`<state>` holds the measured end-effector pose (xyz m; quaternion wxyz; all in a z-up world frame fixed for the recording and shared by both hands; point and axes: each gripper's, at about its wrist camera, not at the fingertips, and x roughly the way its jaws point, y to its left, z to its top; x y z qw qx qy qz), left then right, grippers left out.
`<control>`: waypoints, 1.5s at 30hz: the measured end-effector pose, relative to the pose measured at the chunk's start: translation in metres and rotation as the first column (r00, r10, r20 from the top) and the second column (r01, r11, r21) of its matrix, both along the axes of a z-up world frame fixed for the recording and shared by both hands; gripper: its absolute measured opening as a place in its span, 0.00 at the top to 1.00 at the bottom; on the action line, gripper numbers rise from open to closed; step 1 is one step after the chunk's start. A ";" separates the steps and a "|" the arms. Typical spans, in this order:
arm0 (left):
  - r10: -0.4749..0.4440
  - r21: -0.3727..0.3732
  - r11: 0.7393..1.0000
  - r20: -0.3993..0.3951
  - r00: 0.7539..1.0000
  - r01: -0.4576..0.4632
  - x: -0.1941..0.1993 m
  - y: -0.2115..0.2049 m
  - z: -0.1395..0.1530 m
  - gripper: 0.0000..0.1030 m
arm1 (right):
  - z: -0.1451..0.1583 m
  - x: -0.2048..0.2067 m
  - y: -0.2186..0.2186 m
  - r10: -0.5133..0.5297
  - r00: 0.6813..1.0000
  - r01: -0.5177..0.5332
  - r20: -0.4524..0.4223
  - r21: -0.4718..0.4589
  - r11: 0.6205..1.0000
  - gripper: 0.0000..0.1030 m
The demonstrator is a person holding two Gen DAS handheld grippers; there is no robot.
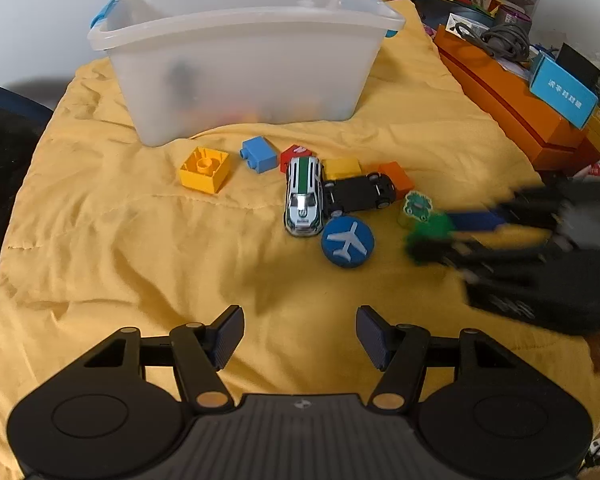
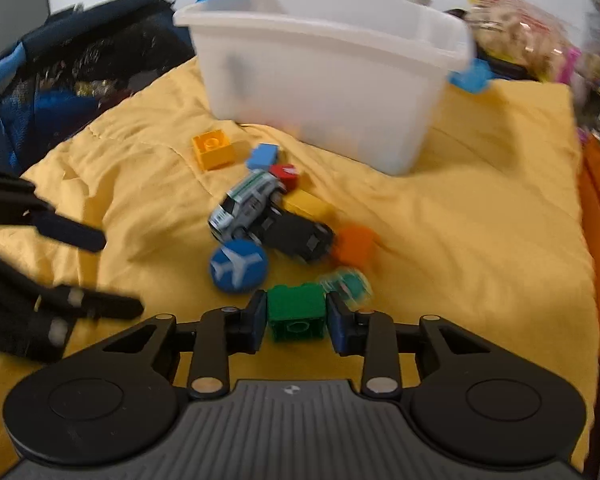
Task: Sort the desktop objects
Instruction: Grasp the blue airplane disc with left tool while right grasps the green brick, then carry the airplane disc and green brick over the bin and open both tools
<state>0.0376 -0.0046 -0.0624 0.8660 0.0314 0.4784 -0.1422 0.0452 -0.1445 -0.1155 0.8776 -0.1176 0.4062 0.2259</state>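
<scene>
Wrinkly yellow quilted cloth spread over the whole work surface, soft and full of creases. Frosted, see-through plastic bin at the far end, rounded rim, blue clip handles, blurry coloured shapes showing through the wall near the bottom.

Right gripper pinching a green stud-type building block, one dark ribbed pad flat against each side of it, block low over the cloth. Same gripper smeared with motion blur in the left wrist view, so no detail there.

Left gripper spread wide, nothing between the blue ribbed pads, just bare cloth beyond them.

Loose pile of small toys between the grippers and the bin:
- hollow square yellow block lying open side up, a round tube inside
- glossy little blue brick on its side, studs pointing left
- small red piece tucked behind the cars
- shiny white toy car with green stripes, touching a black toy car flipped belly up, wheels in the air
- yellow block and orange block just behind the black car
- flat round blue disc with a white airplane shape, matte looking
- chunky little piece with a green frog picture, right beside the green block

Orange boxes stacked off the cloth's right edge.
</scene>
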 end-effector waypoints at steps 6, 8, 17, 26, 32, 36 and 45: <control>-0.055 -0.031 0.998 -0.006 0.998 0.055 0.025 -0.024 -0.005 0.36 | -0.013 -0.030 -0.040 -0.085 0.994 0.086 -0.061 0.008 0.996 0.66; -0.084 -0.021 0.996 -0.011 0.996 0.084 0.033 -0.038 -0.011 0.37 | -0.013 -0.038 -0.044 -0.088 0.995 0.088 -0.056 -0.004 0.996 0.65; -0.098 0.021 0.995 -0.007 0.995 0.098 0.051 -0.056 -0.021 0.60 | -0.009 -0.048 -0.040 -0.099 0.995 0.098 -0.027 -0.049 0.994 0.58; -0.073 0.072 0.995 -0.010 0.997 0.074 -0.019 -0.011 -0.019 0.59 | -0.013 -0.041 -0.031 -0.086 0.996 0.085 -0.023 -0.040 0.996 0.50; -0.014 0.028 1.000 -0.002 1.000 0.014 -0.040 0.005 -0.019 0.59 | -0.011 -0.046 -0.013 0.008 1.000 -0.009 -0.023 -0.051 0.999 0.67; -0.046 0.079 0.996 0.006 0.999 0.045 -0.046 -0.001 -0.021 0.59 | -0.012 -0.044 -0.004 0.029 0.999 -0.030 -0.021 -0.054 0.998 0.65; -0.060 0.077 0.995 -0.004 0.998 0.060 -0.049 0.002 -0.021 0.60 | -0.012 -0.041 -0.004 0.011 0.999 -0.013 -0.043 -0.044 0.999 0.67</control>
